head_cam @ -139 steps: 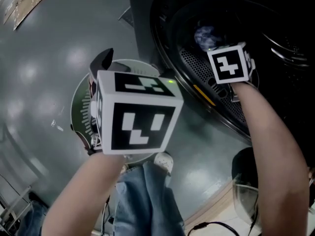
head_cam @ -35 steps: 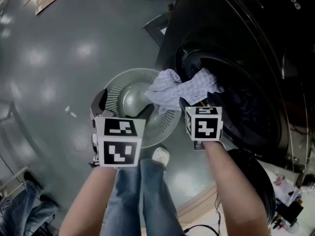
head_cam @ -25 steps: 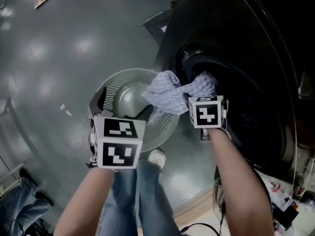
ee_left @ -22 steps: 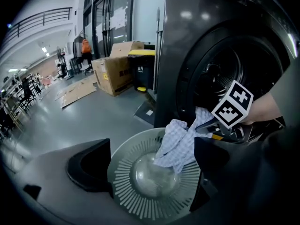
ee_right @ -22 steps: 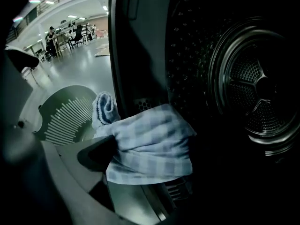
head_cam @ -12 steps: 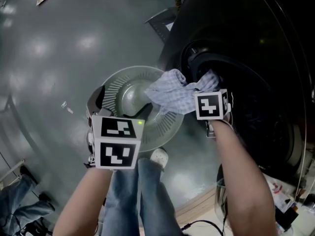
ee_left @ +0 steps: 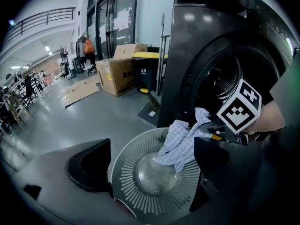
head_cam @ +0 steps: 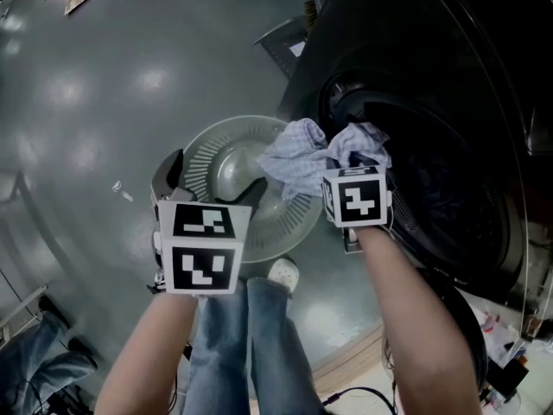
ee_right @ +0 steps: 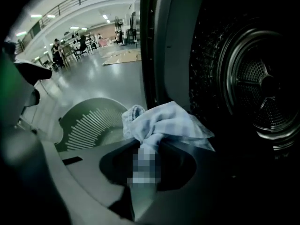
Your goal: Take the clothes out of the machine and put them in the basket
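**A:** Head view first: where is the checked cloth (head_cam: 302, 158)?

**B:** Out of the machine (head_cam: 449, 206), bunched over the round basket (head_cam: 203, 154) at the rim nearest the drum opening. The basket sits on the floor (head_cam: 95, 85) just beside the machine.

**A:** And the right claw (ee_right: 149, 151)?

**B:** Its jaws have just been closing and pinch a fold of the checked cloth. The loose end hangs into the basket. It may touch the bottom, but that's hard to tell.

**A:** And the left claw (ee_left: 150, 170)?

**B:** Spread wide with nothing between, held over the basket's near side.
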Motion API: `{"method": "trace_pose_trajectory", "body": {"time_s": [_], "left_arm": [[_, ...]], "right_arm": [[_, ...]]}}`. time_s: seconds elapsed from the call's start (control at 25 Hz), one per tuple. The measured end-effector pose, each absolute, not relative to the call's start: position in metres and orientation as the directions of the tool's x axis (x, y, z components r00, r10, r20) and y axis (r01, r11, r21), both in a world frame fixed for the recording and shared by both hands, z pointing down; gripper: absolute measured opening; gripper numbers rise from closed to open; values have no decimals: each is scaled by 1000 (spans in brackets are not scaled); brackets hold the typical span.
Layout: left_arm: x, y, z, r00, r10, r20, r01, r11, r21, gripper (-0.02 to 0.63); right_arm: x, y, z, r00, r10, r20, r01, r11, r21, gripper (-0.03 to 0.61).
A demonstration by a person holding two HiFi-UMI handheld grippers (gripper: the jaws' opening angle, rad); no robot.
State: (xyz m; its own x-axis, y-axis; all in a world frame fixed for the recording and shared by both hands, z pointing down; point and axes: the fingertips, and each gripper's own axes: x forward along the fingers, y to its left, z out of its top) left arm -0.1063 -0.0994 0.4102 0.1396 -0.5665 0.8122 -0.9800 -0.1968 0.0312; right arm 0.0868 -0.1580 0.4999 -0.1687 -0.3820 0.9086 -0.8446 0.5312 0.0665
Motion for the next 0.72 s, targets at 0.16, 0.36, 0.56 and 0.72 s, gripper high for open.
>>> {"method": "trace_pose_trajectory", "body": {"time_s": [0.16, 0.36, 0.56, 0.72], "left_arm": [[-113, -95, 402, 141, -575, 806, -981, -188, 38, 553], [-124, -86, 392, 143, -582, 800, -982, -183, 42, 546], [-144, -74, 382, 136, -589, 796, -983, -178, 36, 540], [-161, -66, 375, 128, -596, 793, -985, -168, 33, 535]], "right_arm": [[60, -146, 489, -294, -334, 896, -835, 545, -71, 80], [26, -126, 473, -461, -279, 842, -815, 510, -277, 80], [-14, -103, 460, -563, -229, 794, -766, 506, -397, 80], [-47, -87, 448, -639, -211, 740, -721, 499, -480, 83]]}}
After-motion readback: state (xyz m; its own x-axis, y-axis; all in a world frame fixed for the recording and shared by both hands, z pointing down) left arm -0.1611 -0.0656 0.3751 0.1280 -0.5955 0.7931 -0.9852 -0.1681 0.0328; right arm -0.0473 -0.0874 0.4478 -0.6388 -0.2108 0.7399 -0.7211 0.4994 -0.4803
